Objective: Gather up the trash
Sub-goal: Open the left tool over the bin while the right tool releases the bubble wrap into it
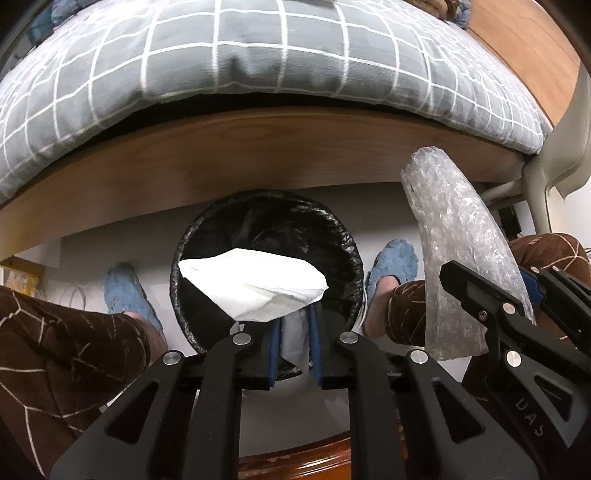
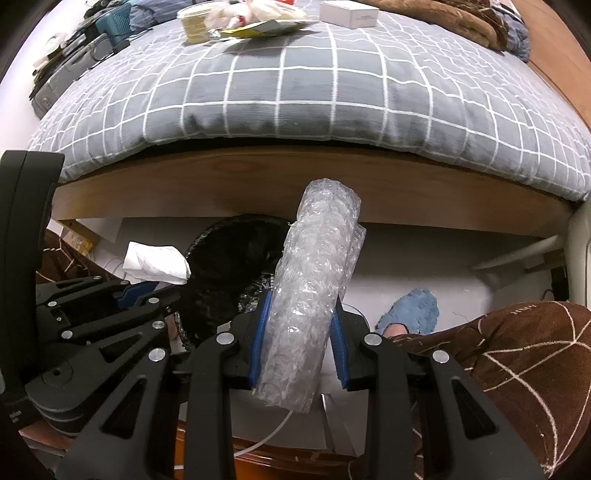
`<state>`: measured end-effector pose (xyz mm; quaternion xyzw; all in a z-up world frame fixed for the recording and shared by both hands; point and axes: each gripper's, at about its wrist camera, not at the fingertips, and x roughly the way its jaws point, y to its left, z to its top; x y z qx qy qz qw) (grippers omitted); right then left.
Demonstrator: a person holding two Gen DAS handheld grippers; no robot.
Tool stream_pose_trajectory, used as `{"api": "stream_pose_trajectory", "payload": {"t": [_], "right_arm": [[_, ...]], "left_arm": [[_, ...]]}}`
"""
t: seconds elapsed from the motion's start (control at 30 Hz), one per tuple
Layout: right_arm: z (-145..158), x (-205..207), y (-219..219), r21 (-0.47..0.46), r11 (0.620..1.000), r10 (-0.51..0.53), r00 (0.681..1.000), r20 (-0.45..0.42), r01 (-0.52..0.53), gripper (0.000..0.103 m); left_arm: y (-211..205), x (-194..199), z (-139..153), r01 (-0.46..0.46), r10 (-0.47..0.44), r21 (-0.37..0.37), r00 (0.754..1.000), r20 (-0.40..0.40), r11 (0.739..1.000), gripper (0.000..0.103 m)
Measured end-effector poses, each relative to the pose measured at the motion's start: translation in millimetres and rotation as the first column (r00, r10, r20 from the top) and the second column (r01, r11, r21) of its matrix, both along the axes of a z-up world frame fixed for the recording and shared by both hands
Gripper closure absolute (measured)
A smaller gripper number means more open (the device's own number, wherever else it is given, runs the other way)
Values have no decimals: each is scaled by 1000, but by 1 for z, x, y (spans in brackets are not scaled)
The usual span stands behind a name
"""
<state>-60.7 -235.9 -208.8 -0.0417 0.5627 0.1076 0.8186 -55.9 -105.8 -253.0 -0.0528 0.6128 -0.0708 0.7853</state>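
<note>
My left gripper [image 1: 294,332] is shut on a white tissue [image 1: 255,286] and holds it over the mouth of a round bin lined with a black bag [image 1: 328,229] on the floor. The tissue also shows in the right wrist view [image 2: 155,263], with the left gripper [image 2: 133,290] below it. My right gripper [image 2: 299,339] is shut on a roll of clear bubble wrap [image 2: 314,288] that stands upright, just right of the bin [image 2: 229,266]. In the left wrist view the bubble wrap [image 1: 454,251] and right gripper [image 1: 491,291] sit to the right of the bin.
A bed with a grey checked quilt [image 2: 295,92] and wooden frame [image 1: 221,173] is ahead. Boxes and packets [image 2: 251,18] lie on it. The person's knees in brown trousers [image 2: 517,362] and blue slippers [image 1: 393,262] flank the bin. A chair leg [image 1: 535,184] stands right.
</note>
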Motion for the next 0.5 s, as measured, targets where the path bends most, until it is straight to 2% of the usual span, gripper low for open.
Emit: {"api": "stream_pose_trajectory", "payload": {"t": [0.13,0.17,0.3,0.5], "right_arm": [[-2,1,-3,5,1000,-16,1000,-8,16,74],[-2,1,-3,6,1000,-17,1000,-9,17,74],[-4,4,-1,3,1000,-14,1000,-11,14,74],[-5,7,1,8,1000,-14,1000,-12,14,74]], "left_arm": [[-3,1,-2,1,-1,3,1000,4,1000,74],[-3,1,-1,-1,1,7,1000,6,1000,67],[0,-1,3,-12,12,17,1000,27,1000,51],[10,-2,10,-30,28,35,998,53,999,34]]}}
